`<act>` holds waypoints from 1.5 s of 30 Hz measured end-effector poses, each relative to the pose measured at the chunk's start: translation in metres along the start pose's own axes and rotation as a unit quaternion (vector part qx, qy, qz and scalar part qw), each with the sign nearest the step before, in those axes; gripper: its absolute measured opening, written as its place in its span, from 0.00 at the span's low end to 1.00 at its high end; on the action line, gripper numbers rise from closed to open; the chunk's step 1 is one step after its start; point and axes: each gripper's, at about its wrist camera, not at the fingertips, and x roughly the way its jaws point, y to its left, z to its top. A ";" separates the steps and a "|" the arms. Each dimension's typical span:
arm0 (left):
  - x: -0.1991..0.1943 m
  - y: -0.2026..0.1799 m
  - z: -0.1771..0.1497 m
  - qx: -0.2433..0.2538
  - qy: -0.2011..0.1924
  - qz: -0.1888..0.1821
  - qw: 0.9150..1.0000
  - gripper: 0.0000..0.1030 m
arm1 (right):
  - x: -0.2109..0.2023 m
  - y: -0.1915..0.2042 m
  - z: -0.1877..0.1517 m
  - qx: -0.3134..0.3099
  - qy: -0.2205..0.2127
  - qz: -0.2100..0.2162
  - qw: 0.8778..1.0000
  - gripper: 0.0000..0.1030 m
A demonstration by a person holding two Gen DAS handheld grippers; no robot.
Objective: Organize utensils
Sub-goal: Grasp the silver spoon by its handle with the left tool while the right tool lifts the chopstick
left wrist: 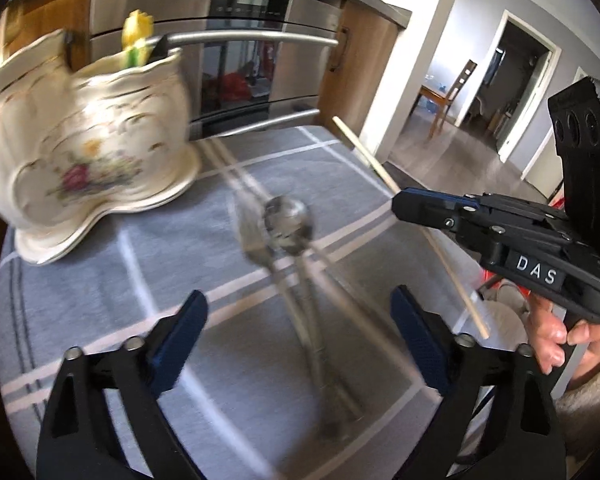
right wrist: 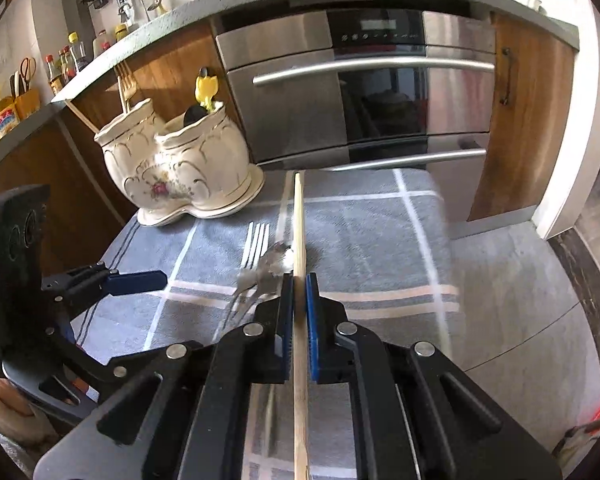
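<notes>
cloth (right wrist: 360, 240): grey, white plaid | holder (right wrist: 180, 168): cream, floral, gold trim | chopstick (right wrist: 299, 240): tan

In the left wrist view the fork (left wrist: 256, 240) and spoon (left wrist: 288, 220) smear into streaks, so where their handles cross cannot be read. The ceramic holder (left wrist: 80, 152) is blurred too, its left side cut off by the picture's edge. In the right wrist view the chopstick (right wrist: 299, 240) runs out past the bottom edge, and the right tool (right wrist: 299, 284) hides the fork and spoon handles. The items inside the holder are too small to identify.
</notes>
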 end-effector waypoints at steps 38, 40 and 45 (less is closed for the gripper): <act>0.040 -0.025 0.017 -0.031 0.010 0.041 0.999 0.04 | -0.028 -0.018 -0.017 0.033 -0.030 0.030 0.999 0.06; 0.032 -0.027 0.018 -0.026 0.000 0.039 0.999 0.04 | -0.027 -0.017 -0.017 0.033 -0.030 0.031 0.999 0.06; 0.018 -0.030 0.018 -0.026 -0.012 0.019 0.999 0.03 | -0.029 -0.015 -0.017 0.032 -0.033 0.029 0.999 0.06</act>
